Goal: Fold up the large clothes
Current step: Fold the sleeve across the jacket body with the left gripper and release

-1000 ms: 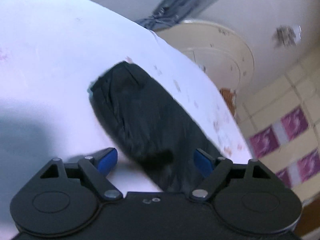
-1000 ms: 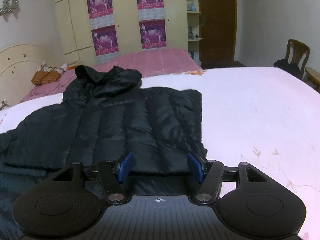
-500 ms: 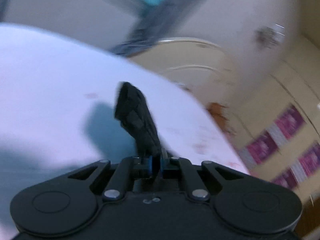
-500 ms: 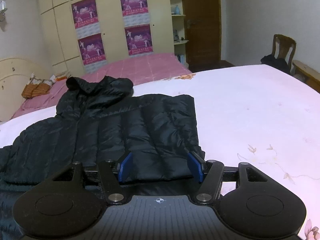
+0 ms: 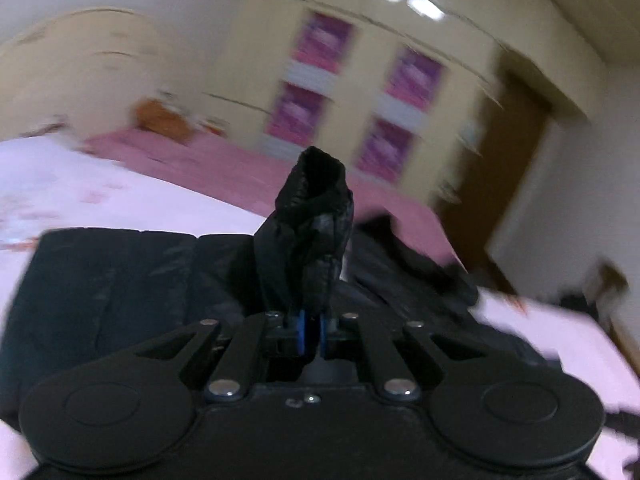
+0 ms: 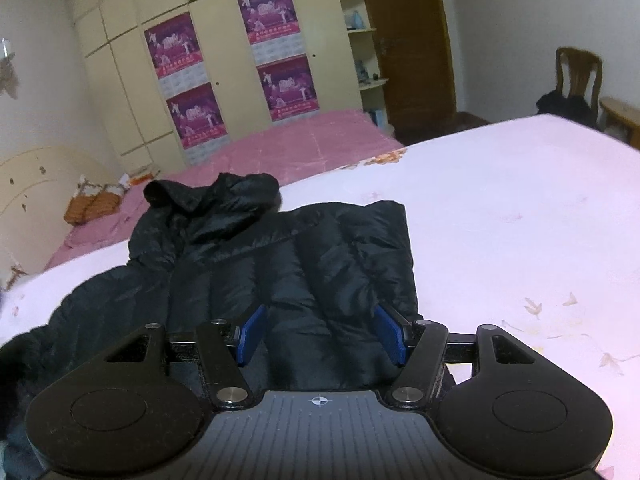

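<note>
White floral bed sheet [image 6: 500,208] carries my black quilted puffer jacket [image 6: 304,276]; left tool [image 5: 310,334], clamped since a second ago, lifts its sleeve [image 5: 308,236] for folding; right tool [image 6: 320,334] gapes, holding nothing.

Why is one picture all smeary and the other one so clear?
Left wrist view: the posters and door streak with motion blur, but the sleeve pinched in the left gripper looks sharper. Right wrist view: crisp jacket, though the wardrobe bows from fisheye.
</note>
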`<state>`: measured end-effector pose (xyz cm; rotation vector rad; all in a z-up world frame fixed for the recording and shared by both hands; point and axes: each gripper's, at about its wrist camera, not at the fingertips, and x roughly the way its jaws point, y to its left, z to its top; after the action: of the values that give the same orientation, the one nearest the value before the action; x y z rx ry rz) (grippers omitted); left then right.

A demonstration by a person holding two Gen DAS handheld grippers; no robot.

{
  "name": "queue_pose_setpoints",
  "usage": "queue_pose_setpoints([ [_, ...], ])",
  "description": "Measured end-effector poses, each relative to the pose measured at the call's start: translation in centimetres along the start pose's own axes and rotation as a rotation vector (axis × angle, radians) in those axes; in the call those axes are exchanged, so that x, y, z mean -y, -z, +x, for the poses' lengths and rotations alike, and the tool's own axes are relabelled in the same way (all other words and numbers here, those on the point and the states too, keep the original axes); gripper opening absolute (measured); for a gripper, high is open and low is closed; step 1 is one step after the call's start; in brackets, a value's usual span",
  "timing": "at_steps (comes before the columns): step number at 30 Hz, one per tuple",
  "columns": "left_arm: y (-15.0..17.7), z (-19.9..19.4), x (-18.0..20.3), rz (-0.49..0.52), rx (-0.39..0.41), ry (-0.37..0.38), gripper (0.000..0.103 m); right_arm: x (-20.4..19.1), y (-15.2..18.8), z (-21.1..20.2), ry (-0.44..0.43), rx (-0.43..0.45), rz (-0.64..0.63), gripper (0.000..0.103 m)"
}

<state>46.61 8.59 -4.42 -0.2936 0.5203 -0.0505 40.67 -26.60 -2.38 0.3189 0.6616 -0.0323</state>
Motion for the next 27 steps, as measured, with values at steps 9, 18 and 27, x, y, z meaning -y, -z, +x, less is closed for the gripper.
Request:
queue_pose_setpoints([
  [9,6.6,6.8,14.0,0.245,-0.206,0.164,0.006,6.1,-1.3,-0.6,0.004,0.004,0.117,0.061],
  [18,10.0,9.2,19.9,0.312,-0.277,0.258,0.006,10.3,-2.2,-1.9,0.009,-0.016,0.178,0.061],
  [27,9.5,5.1,17.9,0.277,-0.249,0.433,0.07,8.5,-3.3,-1.8,-0.133,-0.043,0.183,0.061],
])
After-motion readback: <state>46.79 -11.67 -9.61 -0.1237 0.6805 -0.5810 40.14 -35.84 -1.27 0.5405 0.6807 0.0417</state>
